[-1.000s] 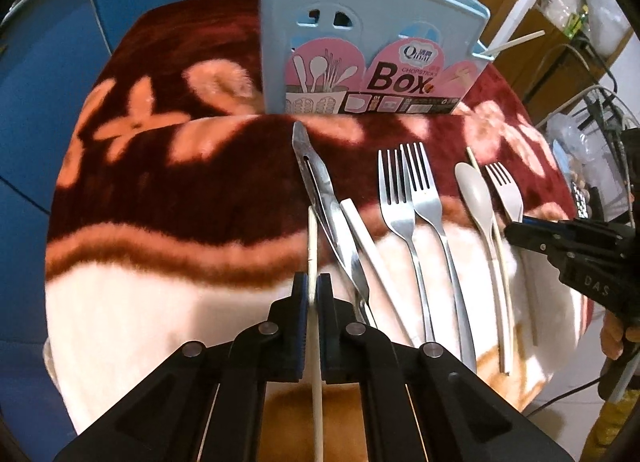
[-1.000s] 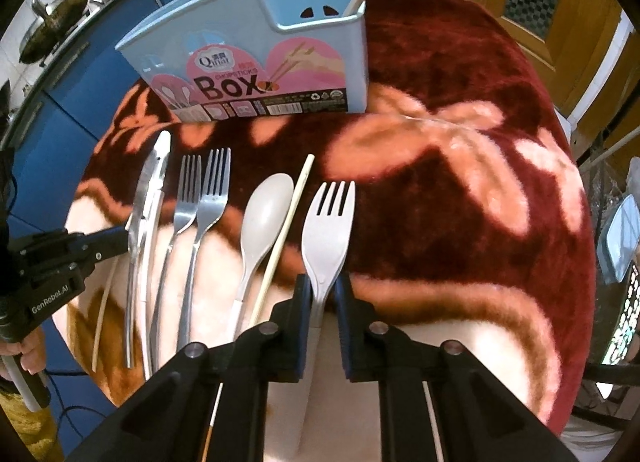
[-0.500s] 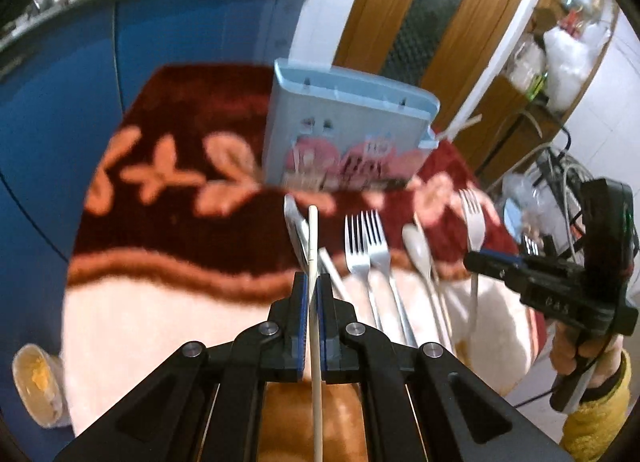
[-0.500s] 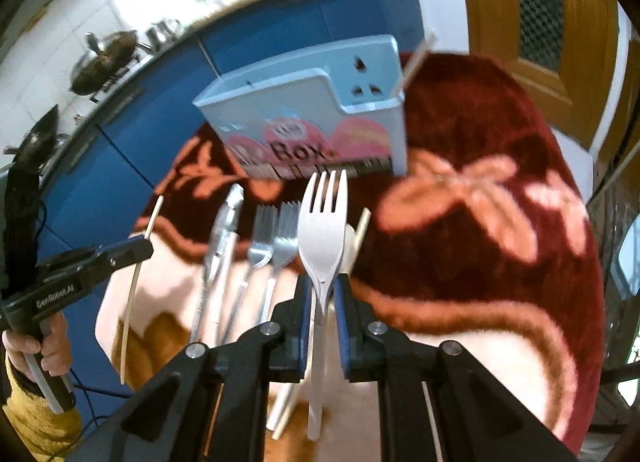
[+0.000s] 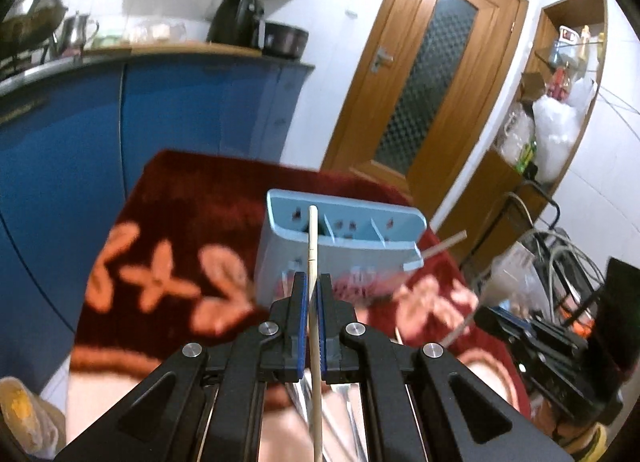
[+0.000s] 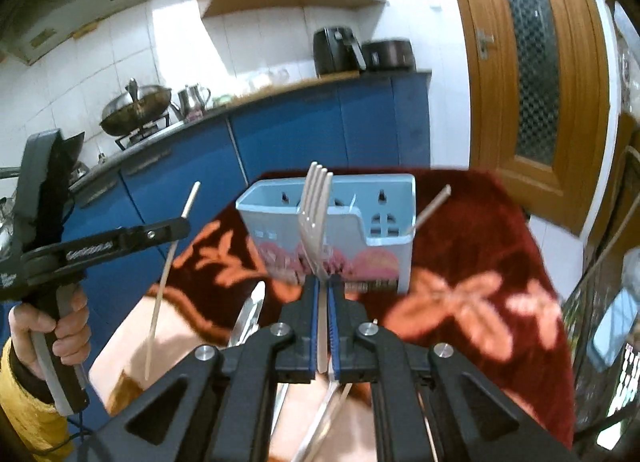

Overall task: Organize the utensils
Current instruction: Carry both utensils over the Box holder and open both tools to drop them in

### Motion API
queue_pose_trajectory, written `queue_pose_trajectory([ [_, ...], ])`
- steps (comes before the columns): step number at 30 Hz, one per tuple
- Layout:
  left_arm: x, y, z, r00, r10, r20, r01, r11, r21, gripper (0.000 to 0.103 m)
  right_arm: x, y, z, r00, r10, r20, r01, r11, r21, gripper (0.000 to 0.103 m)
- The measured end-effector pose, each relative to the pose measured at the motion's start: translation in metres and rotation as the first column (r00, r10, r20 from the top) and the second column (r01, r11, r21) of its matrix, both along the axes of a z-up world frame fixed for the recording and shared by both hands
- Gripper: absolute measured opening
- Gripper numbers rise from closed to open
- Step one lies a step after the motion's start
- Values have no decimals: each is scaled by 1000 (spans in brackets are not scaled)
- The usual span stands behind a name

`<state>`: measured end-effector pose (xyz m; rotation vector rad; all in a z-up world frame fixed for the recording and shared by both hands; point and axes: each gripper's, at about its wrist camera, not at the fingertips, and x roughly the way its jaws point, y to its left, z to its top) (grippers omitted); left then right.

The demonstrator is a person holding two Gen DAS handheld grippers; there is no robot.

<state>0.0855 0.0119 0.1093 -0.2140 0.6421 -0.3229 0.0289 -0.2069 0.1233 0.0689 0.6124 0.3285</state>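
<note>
My left gripper [image 5: 312,282] is shut on a pale chopstick [image 5: 313,238], held up off the blanket with its tip in front of the light blue utensil box [image 5: 344,246]. My right gripper [image 6: 324,282] is shut on the handle of a white plastic fork [image 6: 316,201], tines up before the same utensil box [image 6: 384,238]. In the right wrist view the left gripper [image 6: 182,223] shows at the left with the chopstick [image 6: 160,294] hanging below it. Another chopstick [image 6: 432,207] stands in the box's right compartment.
The box stands on a dark red flowered blanket [image 6: 480,254]. Metal cutlery [image 6: 250,314] lies on the blanket below the grippers, mostly hidden. Blue kitchen cabinets [image 6: 304,129] stand behind, a wooden door [image 6: 532,73] at the right, and a wire rack [image 5: 560,262] with cables beside the table.
Both grippers have risen from the blanket and tilted up, lifting the chopstick and the white fork off it. The views now take in the cabinets, wall and door.
</note>
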Motion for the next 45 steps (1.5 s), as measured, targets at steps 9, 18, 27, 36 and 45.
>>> queue_pose_trajectory([
  [9,21,-12,27,987,43,153,-44,999,5,4,20,-8,17,998,-26,63,26,1000,1,6],
  [18,47,-25,64,931,108,350,-111,994,-12,4,43,-19,45,987,-60,147,58,998,16,6],
  [27,75,-31,63,857,198,475,-202,978,-43,4,73,-9,48,976,-82,201,92,995,-42,6],
  [36,99,-35,17,859,213,466,-237,971,-7,4,106,-9,12,992,-72,107,80,994,-73,6],
  [45,103,-27,-11,899,204,387,-224,975,7,4,121,-2,-10,998,-52,36,54,995,-79,7],
])
